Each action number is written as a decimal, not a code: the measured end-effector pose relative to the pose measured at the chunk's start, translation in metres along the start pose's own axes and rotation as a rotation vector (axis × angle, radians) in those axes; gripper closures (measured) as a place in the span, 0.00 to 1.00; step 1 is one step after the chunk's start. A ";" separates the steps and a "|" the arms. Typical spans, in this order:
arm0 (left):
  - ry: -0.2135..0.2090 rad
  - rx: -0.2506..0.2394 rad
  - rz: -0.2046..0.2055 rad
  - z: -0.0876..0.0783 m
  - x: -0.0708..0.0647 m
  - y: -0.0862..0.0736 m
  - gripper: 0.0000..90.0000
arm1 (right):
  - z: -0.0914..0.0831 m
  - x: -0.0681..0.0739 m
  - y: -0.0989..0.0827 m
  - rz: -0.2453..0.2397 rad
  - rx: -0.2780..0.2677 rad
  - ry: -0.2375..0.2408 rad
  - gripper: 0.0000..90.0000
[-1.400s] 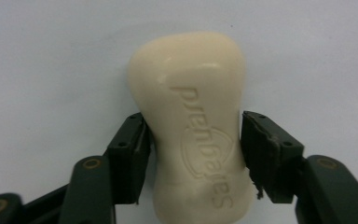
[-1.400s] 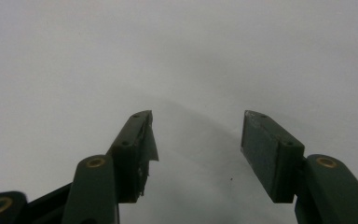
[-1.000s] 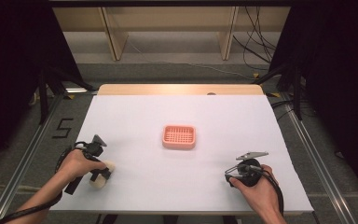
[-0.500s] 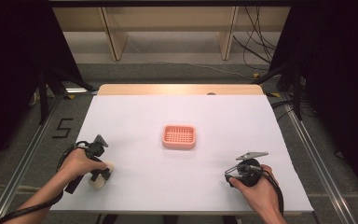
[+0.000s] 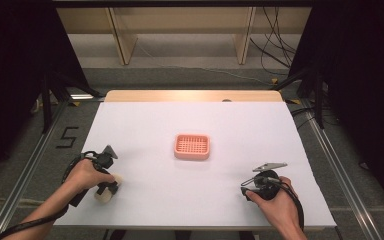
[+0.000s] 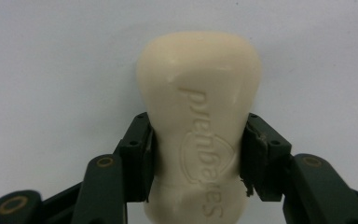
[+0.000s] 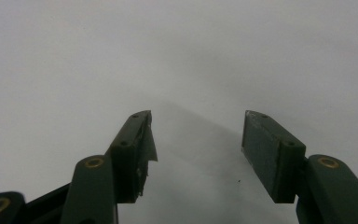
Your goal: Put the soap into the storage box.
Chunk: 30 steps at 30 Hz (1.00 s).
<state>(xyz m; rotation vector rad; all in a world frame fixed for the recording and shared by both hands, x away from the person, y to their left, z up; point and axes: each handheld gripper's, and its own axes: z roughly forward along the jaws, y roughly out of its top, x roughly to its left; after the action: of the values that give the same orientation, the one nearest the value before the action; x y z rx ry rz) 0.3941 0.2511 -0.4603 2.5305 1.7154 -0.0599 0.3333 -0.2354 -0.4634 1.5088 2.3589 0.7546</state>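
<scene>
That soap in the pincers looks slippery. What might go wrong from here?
The left gripper pinches the cream soap bar only at its narrow lower part, so the smooth bar might twist or slip out when lifted. The pink soap dish sits well away, mid-table, so a drop on the way seems possible.

soap bar (image 6: 199, 121) lower end cut off by frame edge, embossed lettering blurred — partly unreadable

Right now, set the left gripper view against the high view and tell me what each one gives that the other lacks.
Left gripper view: raised lettering on the cream soap bar, and both black jaws closed against its sides. High view: the pink slotted soap dish at the table's middle, apart from both grippers, and the right gripper near the front edge. Both: the soap held by the left gripper over the white table.
</scene>
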 end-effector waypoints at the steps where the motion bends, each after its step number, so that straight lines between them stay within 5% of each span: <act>1: 0.001 0.002 0.011 -0.001 0.000 0.000 0.55 | 0.000 0.000 0.000 -0.002 -0.001 -0.001 0.48; 25: 0.017 -0.071 0.108 -0.012 -0.007 -0.005 0.55 | -0.003 0.001 0.001 -0.001 0.004 -0.007 0.49; 27: 0.041 -0.077 0.176 -0.015 -0.007 -0.005 0.55 | -0.006 0.004 0.001 0.016 0.005 0.001 0.49; 30: 0.044 -0.076 0.173 -0.017 -0.009 -0.005 0.55 | -0.006 0.004 0.001 -0.003 -0.004 0.000 0.49</act>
<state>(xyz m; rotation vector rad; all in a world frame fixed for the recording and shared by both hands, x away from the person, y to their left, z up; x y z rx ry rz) 0.3859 0.2465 -0.4426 2.6301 1.4758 0.0704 0.3297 -0.2331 -0.4576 1.5027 2.3575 0.7581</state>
